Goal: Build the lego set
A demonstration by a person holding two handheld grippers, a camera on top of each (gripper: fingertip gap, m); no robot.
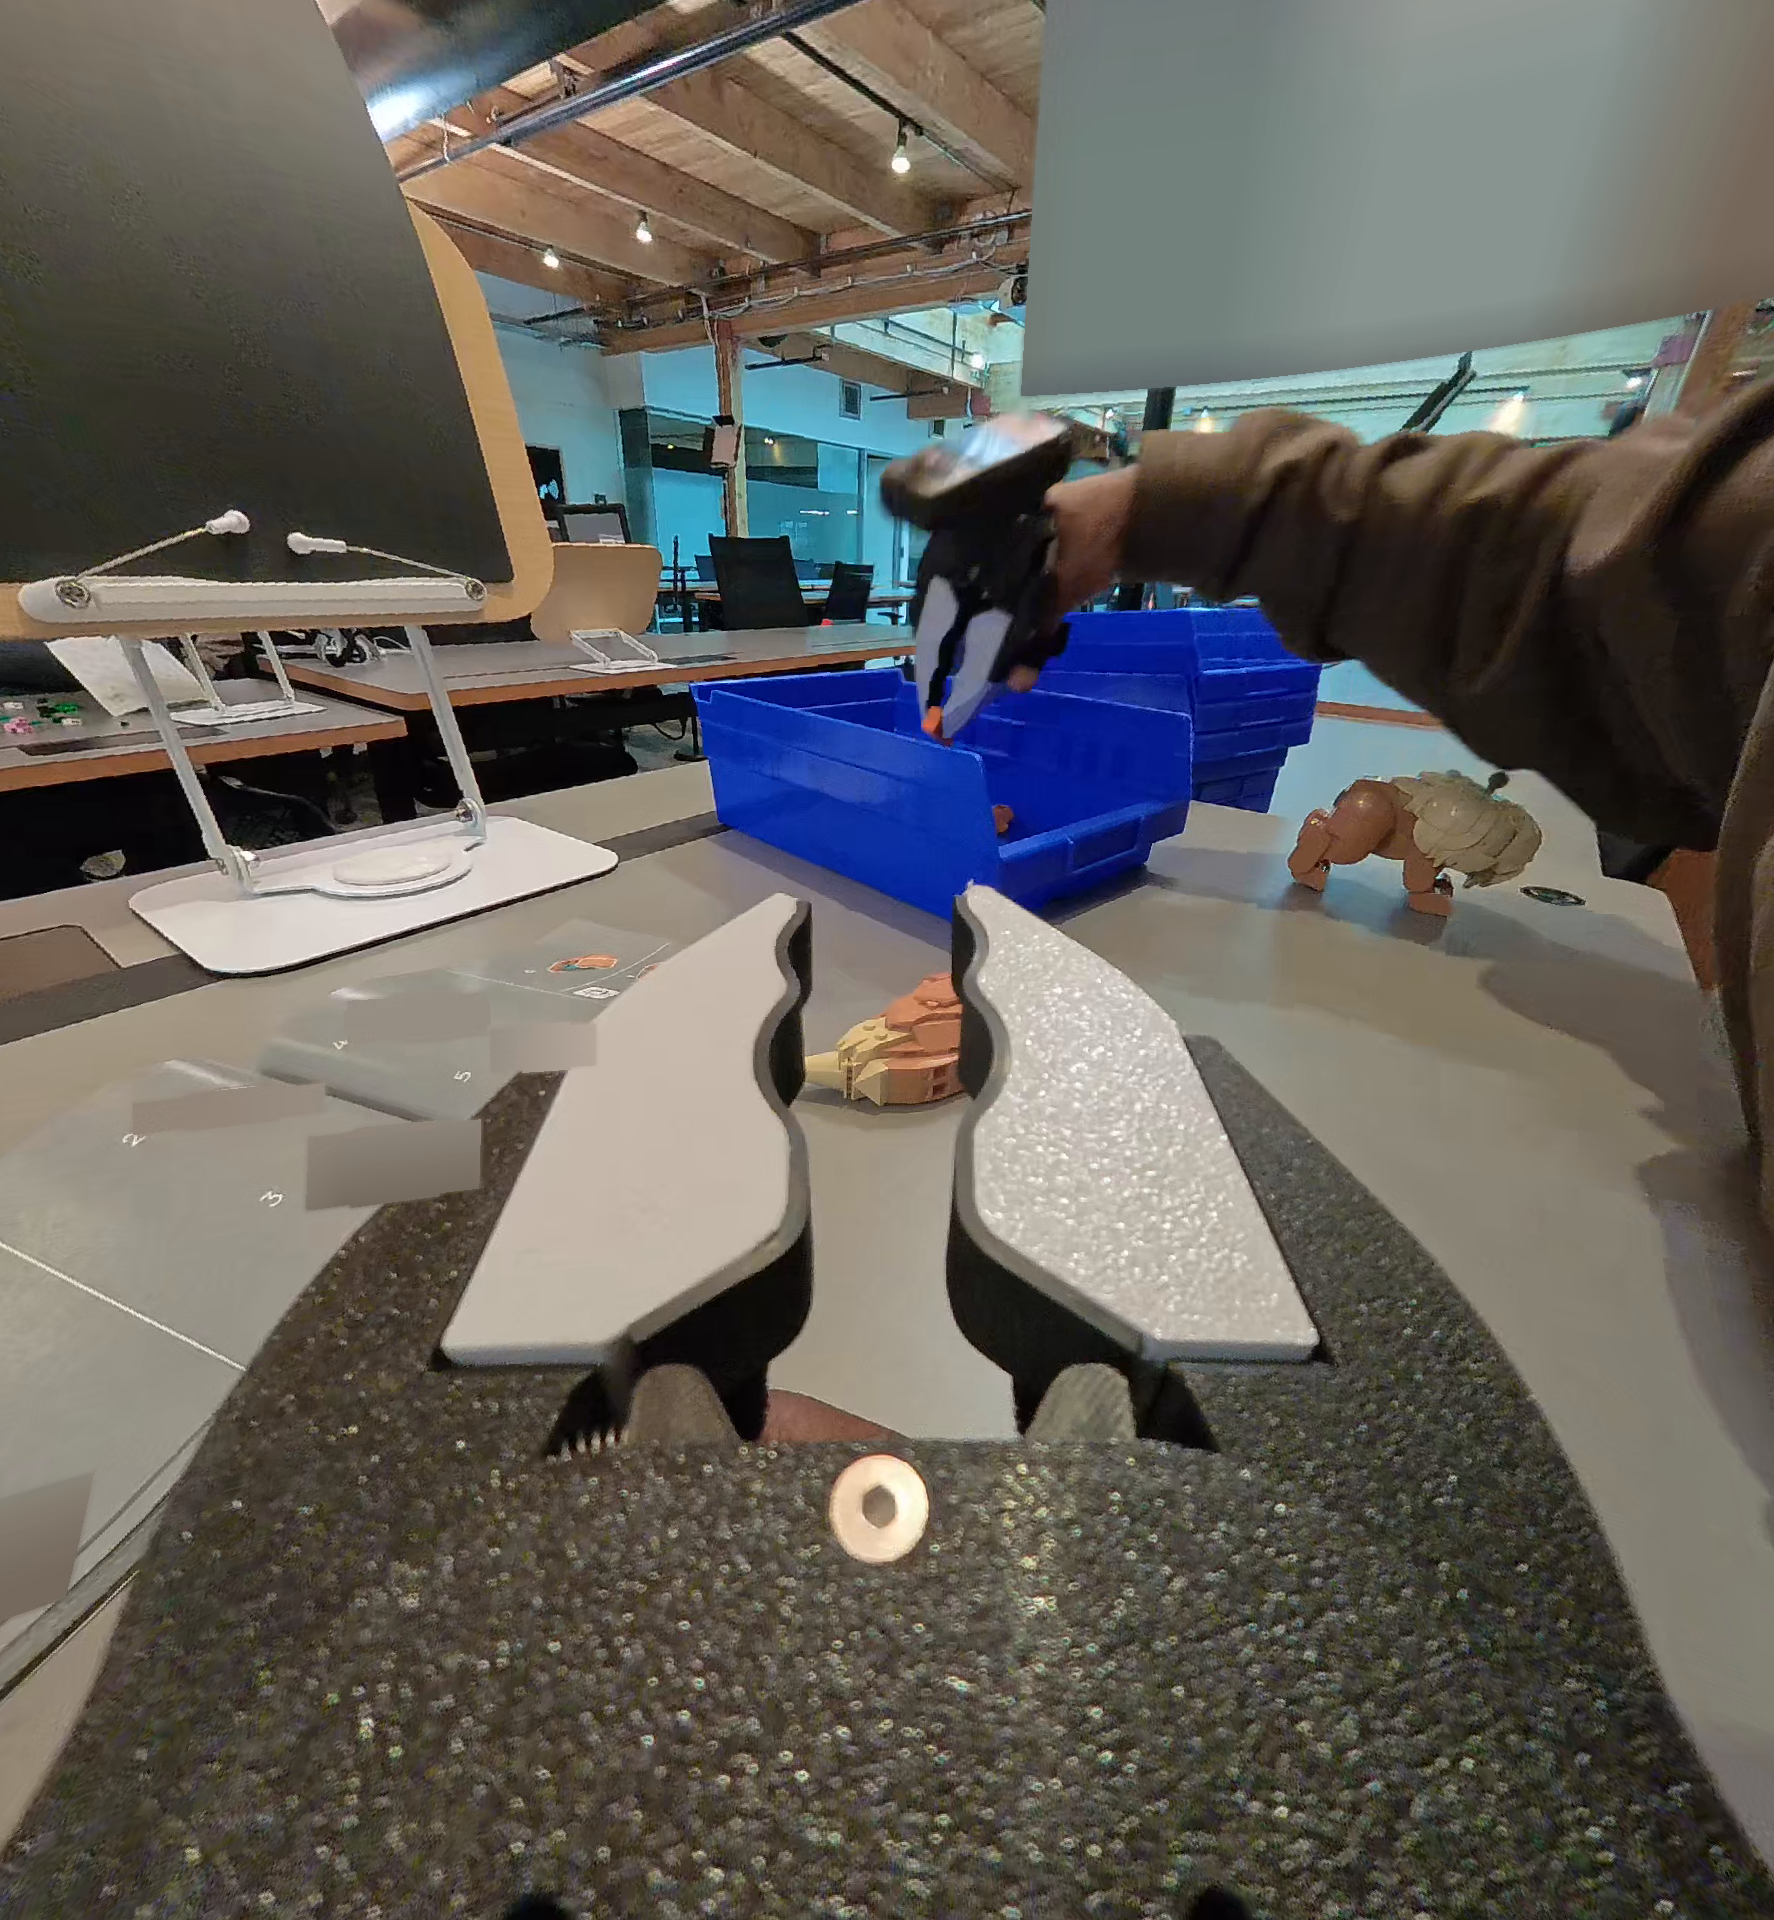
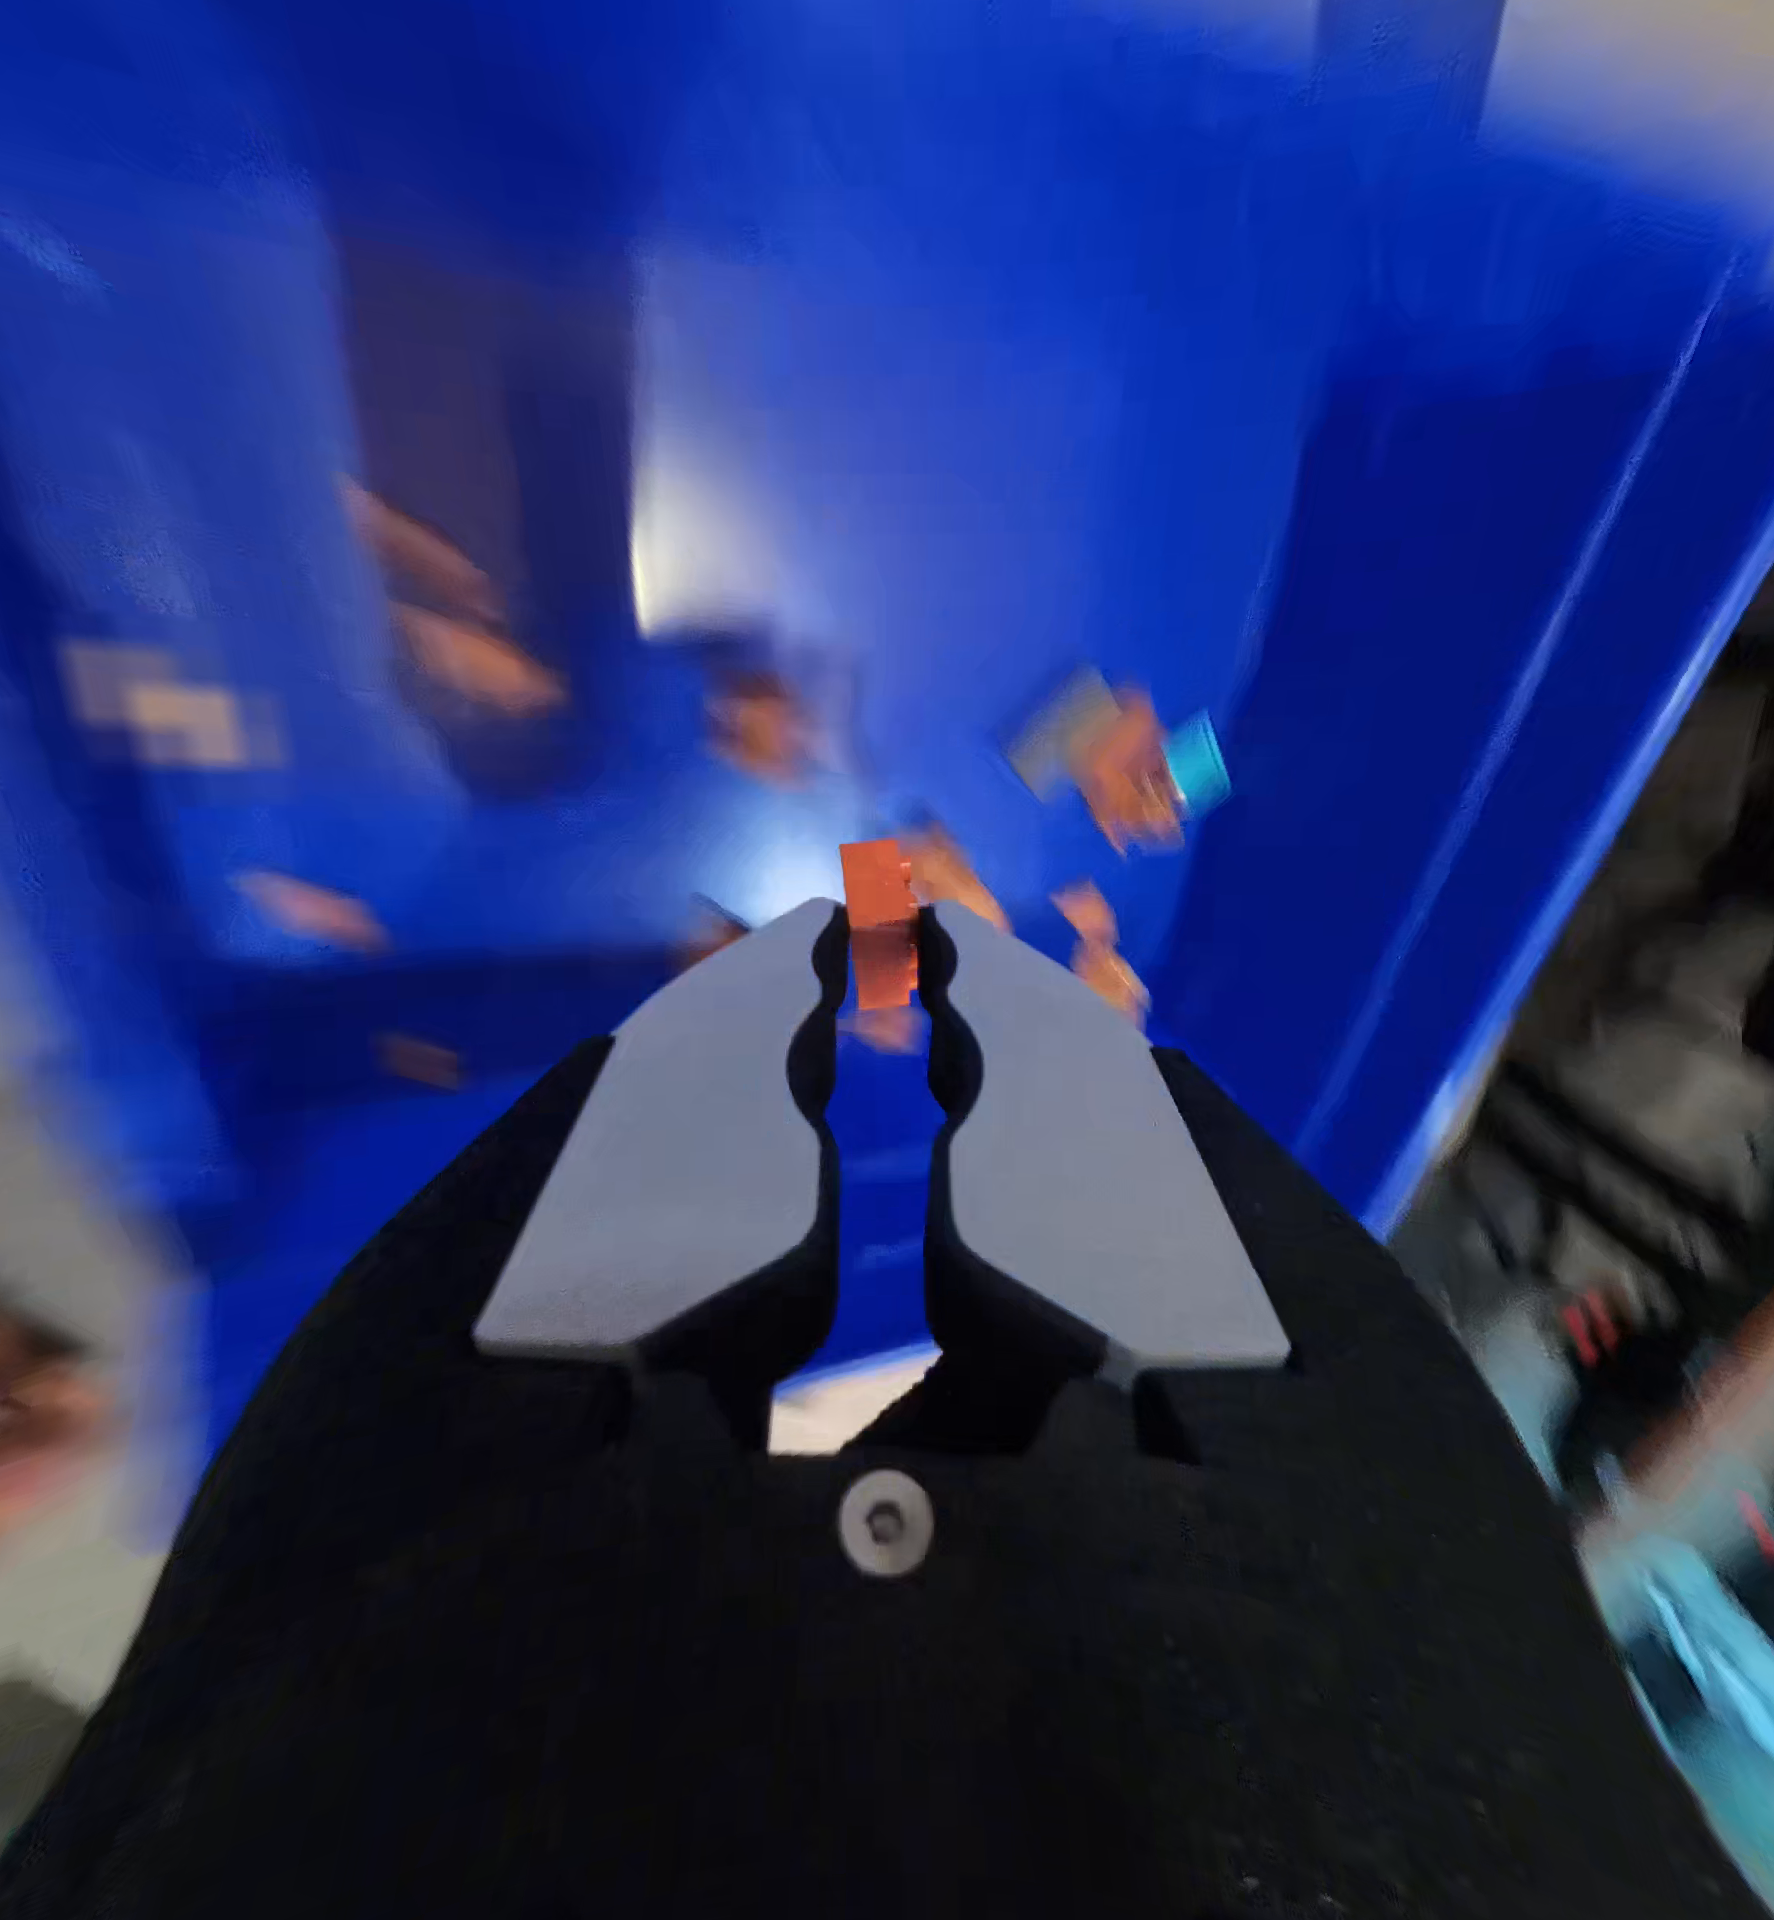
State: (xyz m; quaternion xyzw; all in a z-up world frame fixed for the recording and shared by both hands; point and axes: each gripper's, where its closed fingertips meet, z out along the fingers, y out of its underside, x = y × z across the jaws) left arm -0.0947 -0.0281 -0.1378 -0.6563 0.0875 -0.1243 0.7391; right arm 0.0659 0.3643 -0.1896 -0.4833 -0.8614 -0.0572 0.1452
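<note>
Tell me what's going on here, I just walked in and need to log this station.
A person is building a lego model with two handheld grippers. The right gripper is shut on a small orange brick over the blue bin of loose pieces. The left gripper hangs open and empty above the table, in front of a partly built tan and brown assembly.

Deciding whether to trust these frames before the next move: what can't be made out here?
- Loose pieces in the blue bin, right wrist view: motion blur smears their shapes.
- Small tan-and-brown assembly, left wrist view: the left gripper fingers cover its sides.
- Orange brick in the right gripper: its lower end is hidden between the fingers.
- Instruction sheet, left wrist view: patches cover it.
</note>
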